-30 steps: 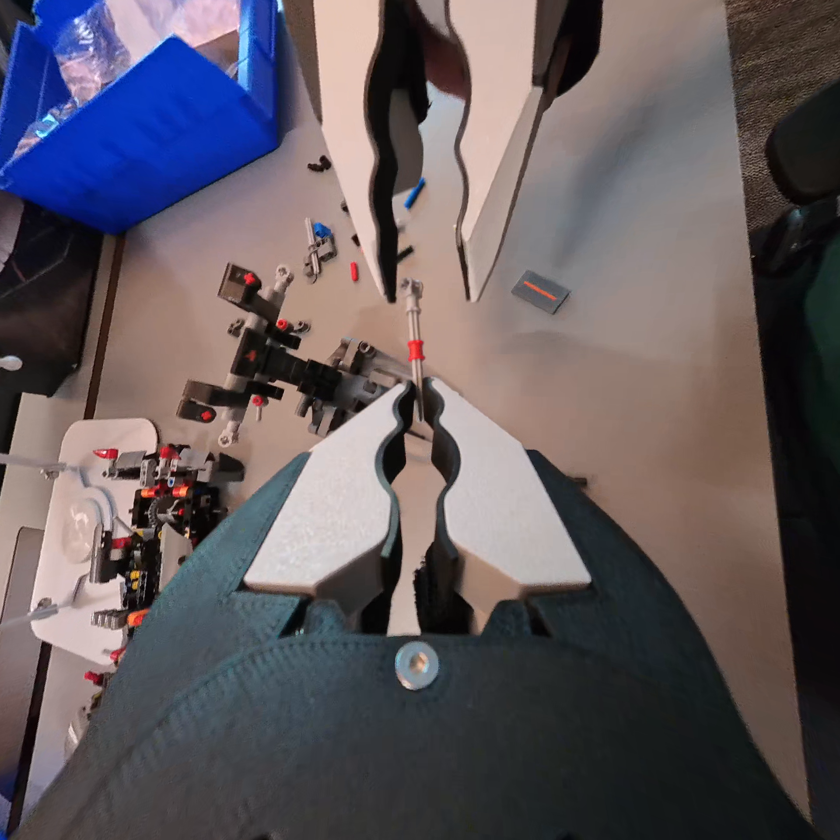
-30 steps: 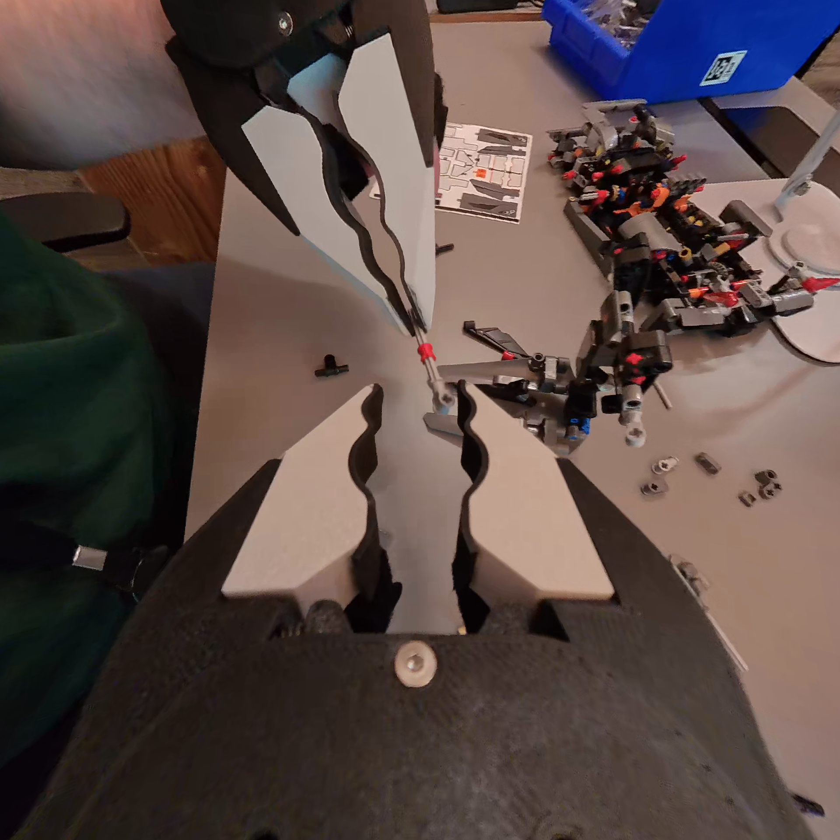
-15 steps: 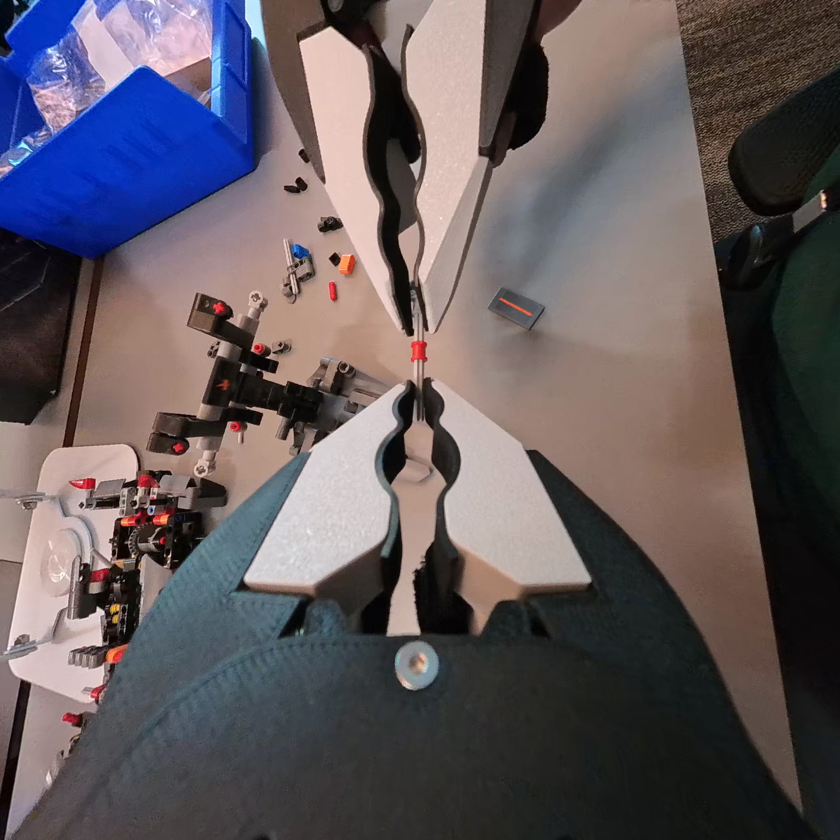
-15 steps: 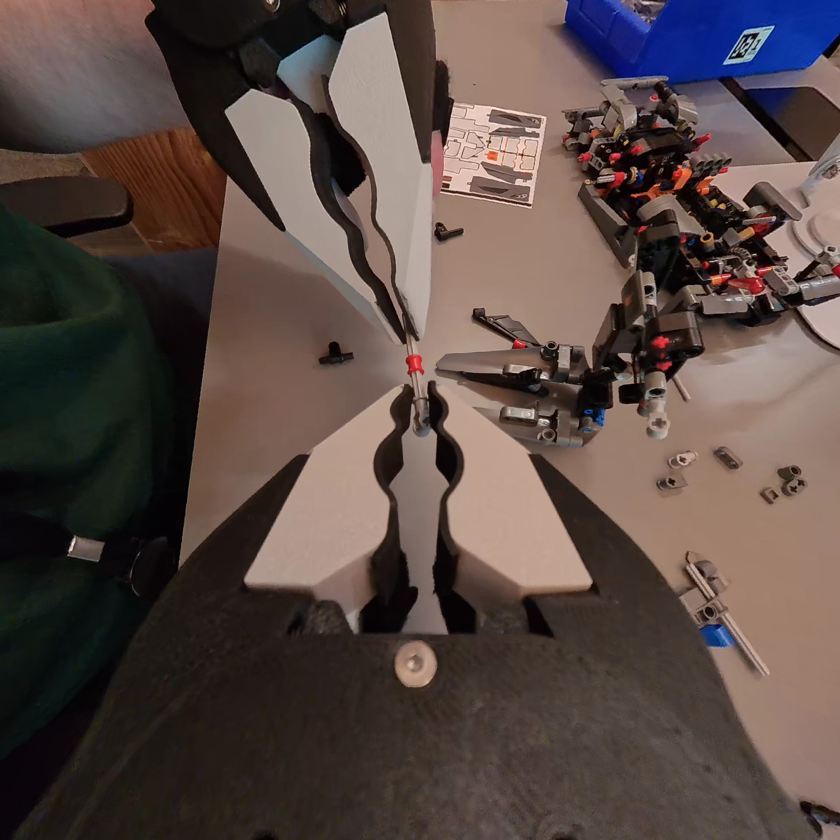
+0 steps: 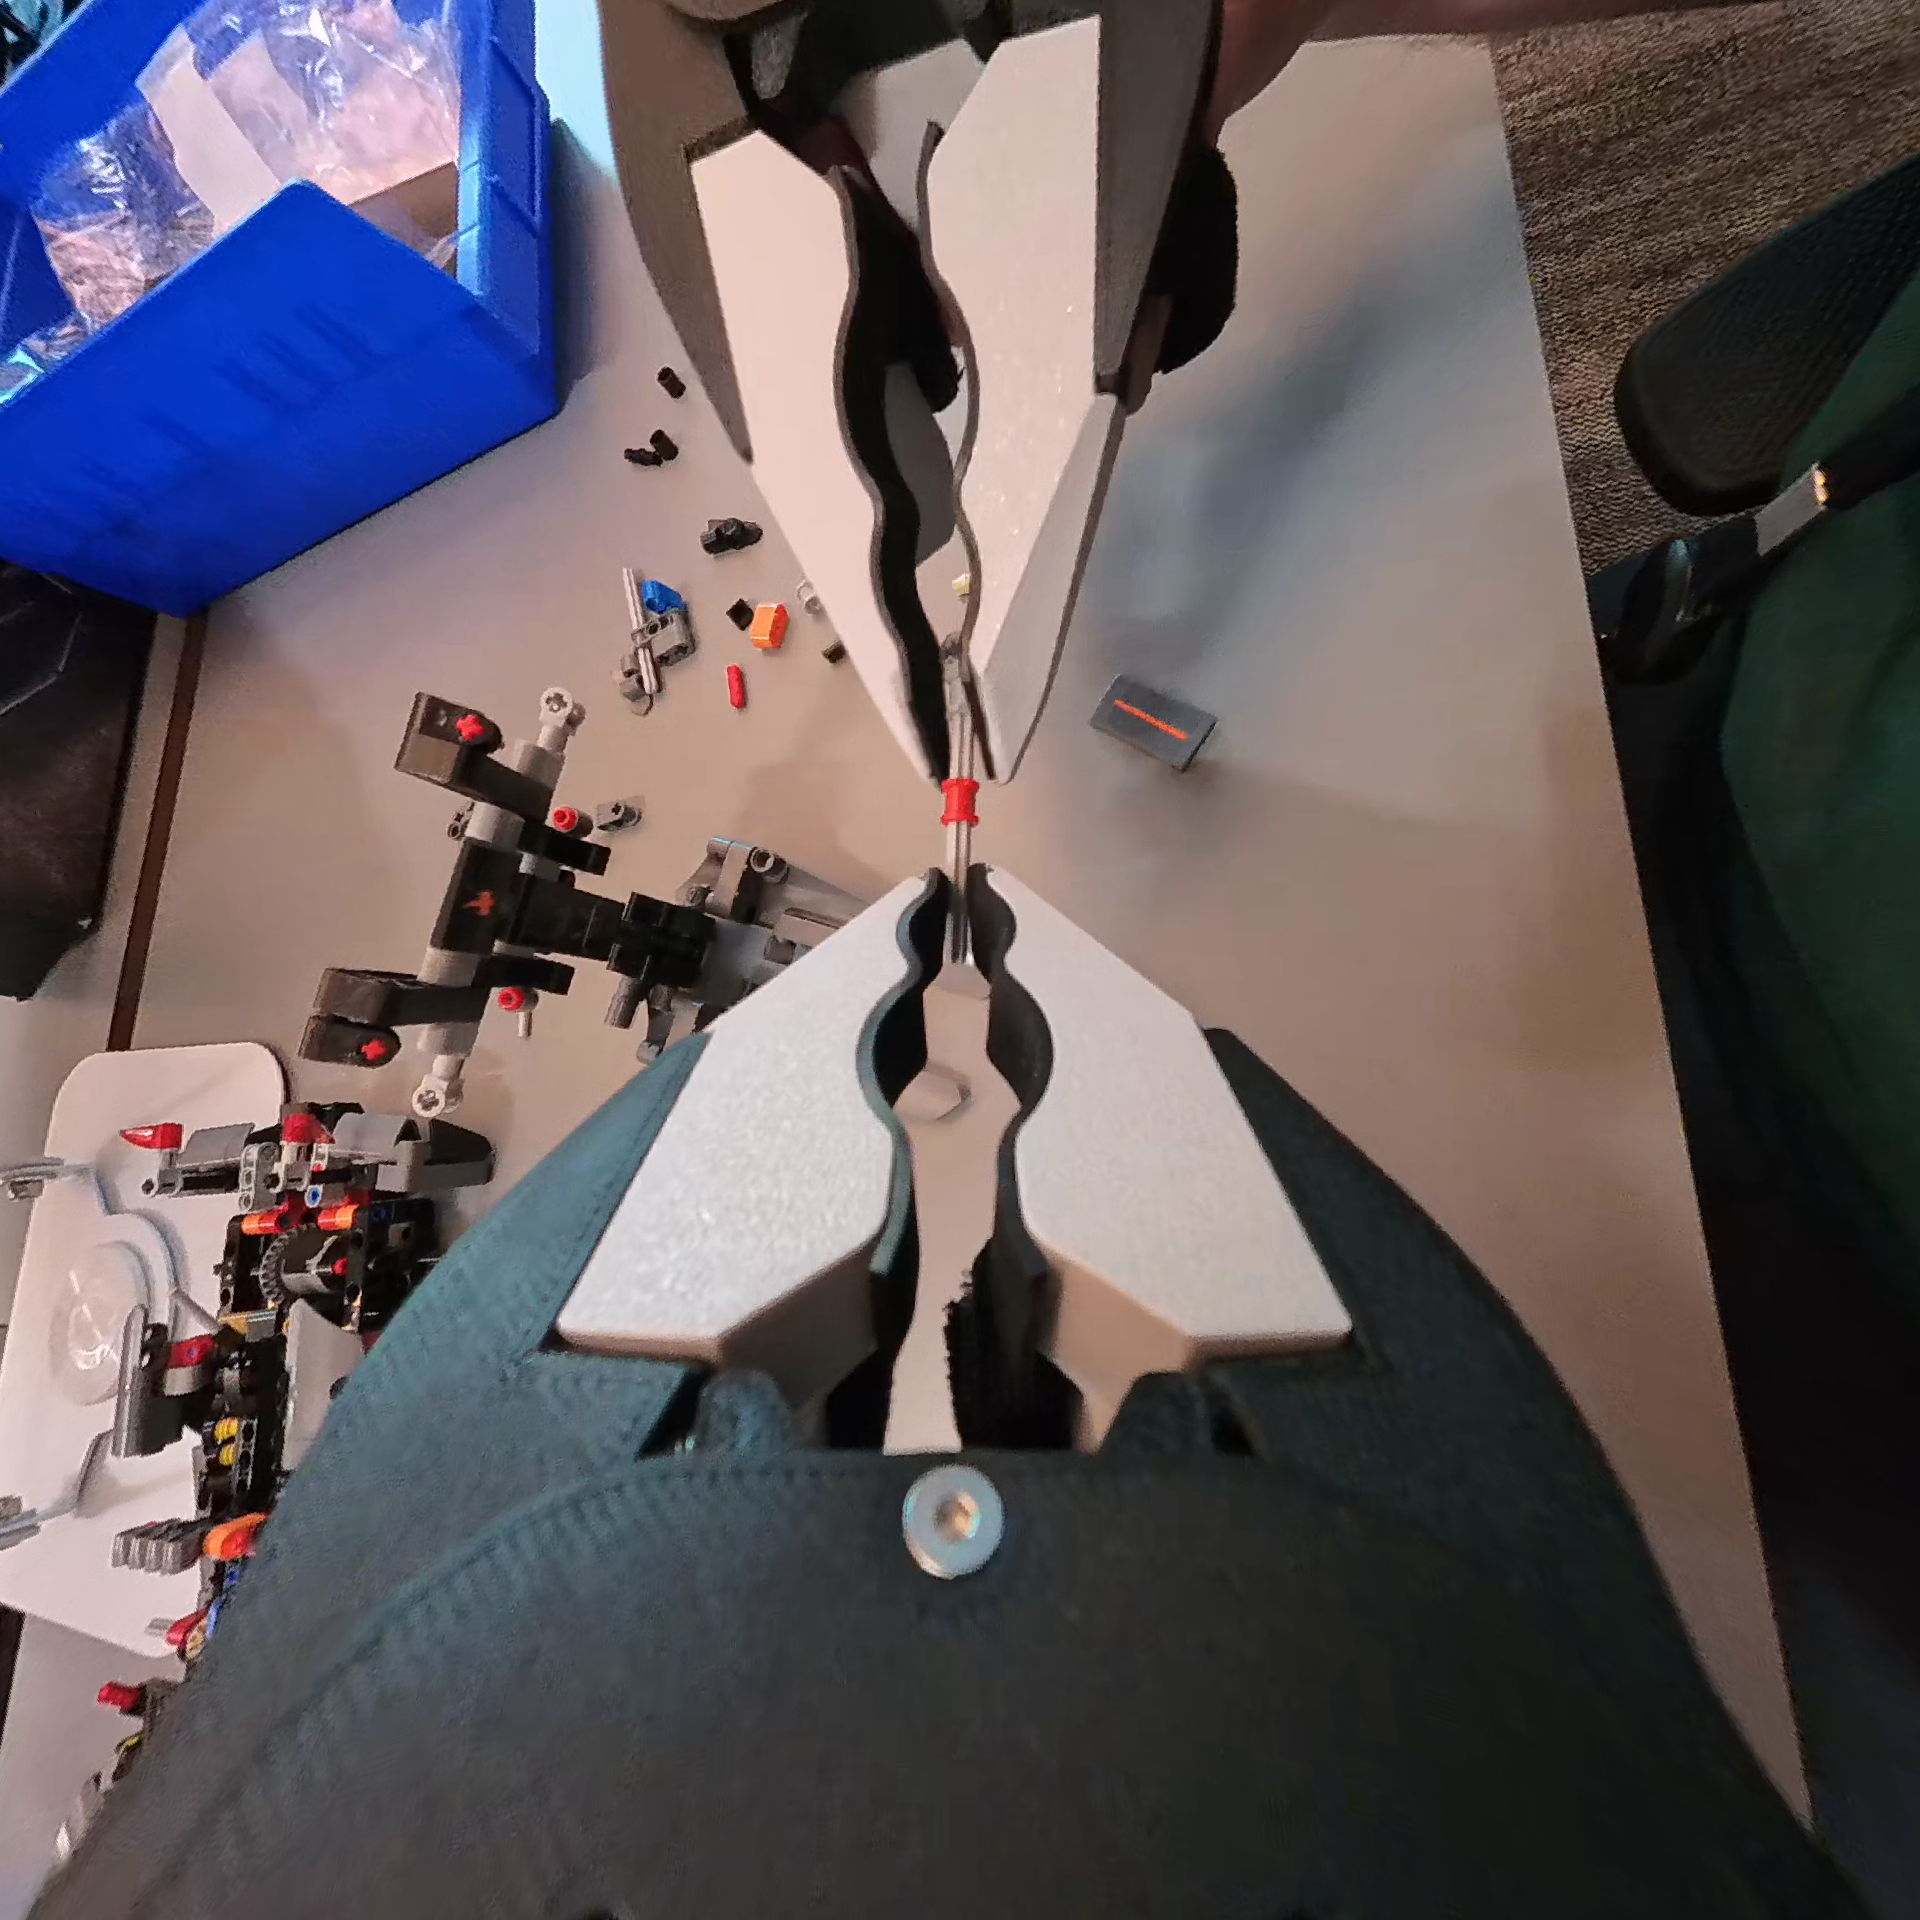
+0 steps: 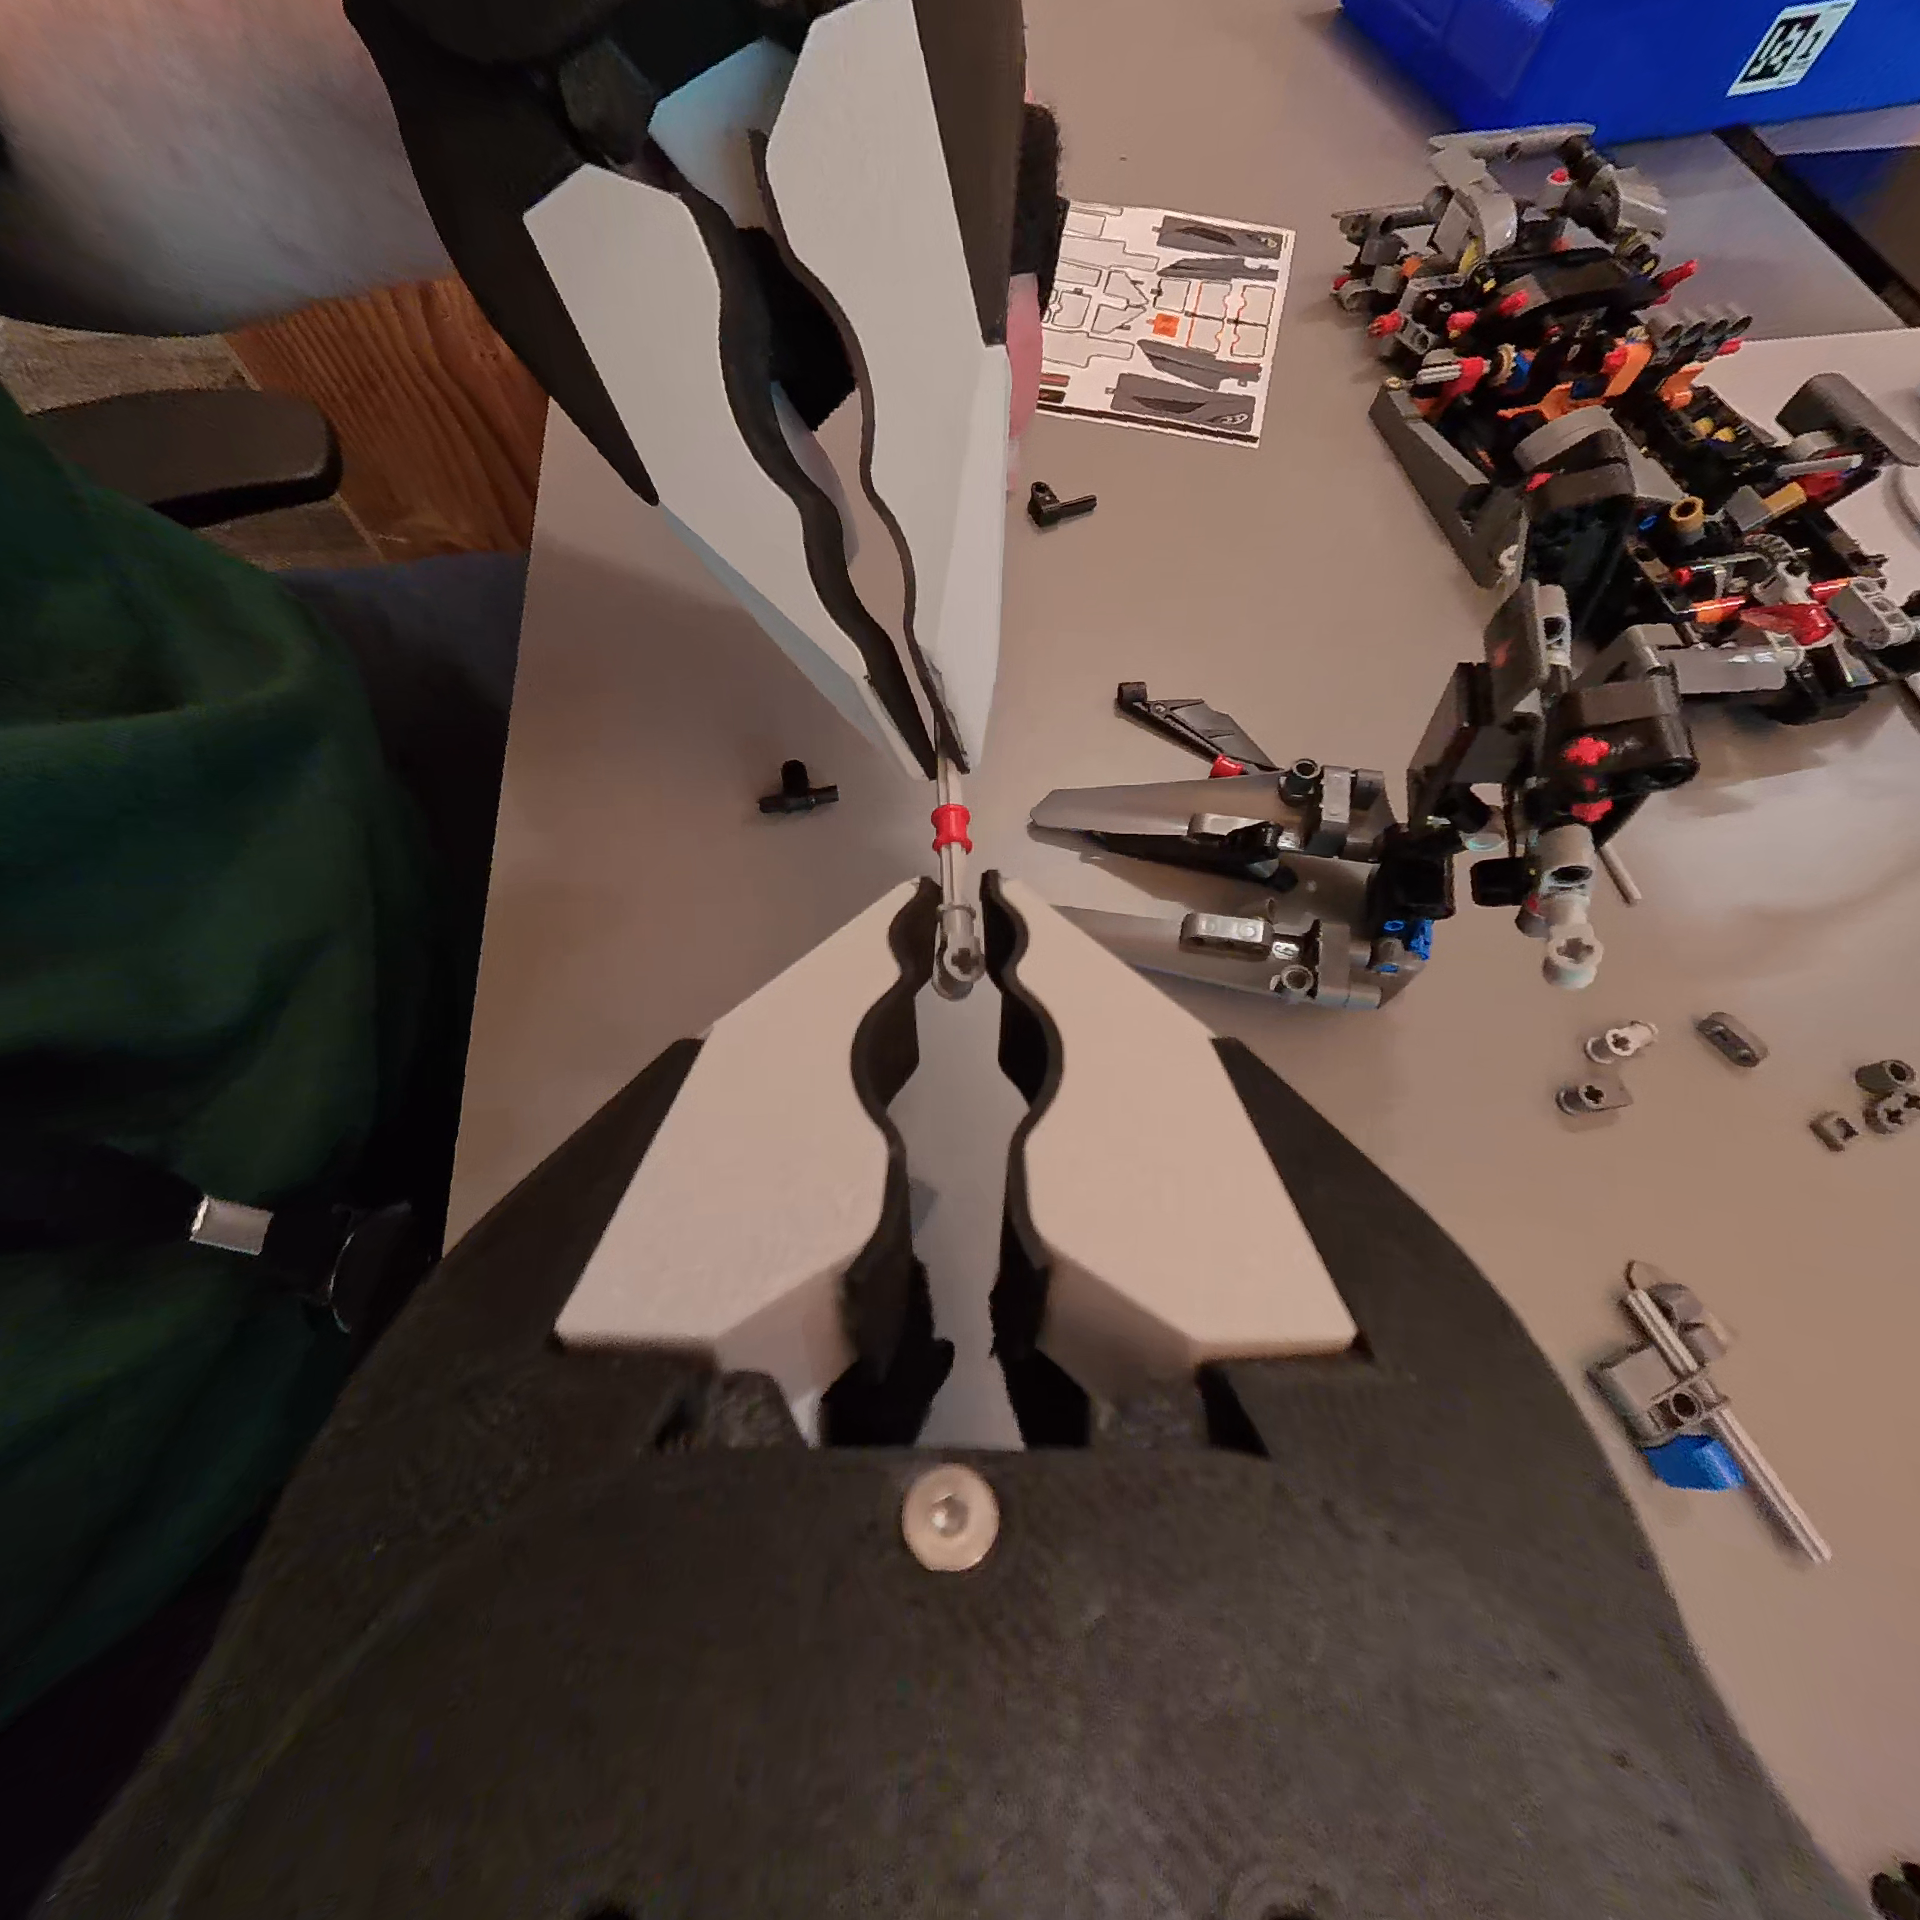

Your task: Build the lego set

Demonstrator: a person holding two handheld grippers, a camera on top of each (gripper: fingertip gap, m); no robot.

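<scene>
A thin grey axle (image 5: 957, 847) with a red bush (image 5: 957, 802) on it hangs in the air above the grey table (image 5: 1330, 935), held at both ends. My left gripper (image 5: 954, 896) is shut on its near end. My right gripper (image 5: 958, 764) comes down from above, shut on the far end, tips touching the bush. In the right wrist view, my right gripper (image 6: 952, 896) holds the axle (image 6: 950, 862) at its grey connector end (image 6: 958, 951). The bush (image 6: 948, 826) sits between the two grippers. My left gripper (image 6: 940, 767) grips from above.
A grey and black sub-assembly with pointed panels (image 6: 1226, 883) lies to the right, and the large car build (image 6: 1621, 343) behind it. There are also a sticker sheet (image 6: 1169, 322), loose small parts (image 6: 1725, 1081), a blue bin (image 5: 260, 343) and a dark tile with an orange stripe (image 5: 1153, 722). The tips of both grippers are at nearly the same place.
My right gripper, open a second ago, has shut on the axle's far end. Its tips now sit right at the red bush. The left gripper keeps its hold.
</scene>
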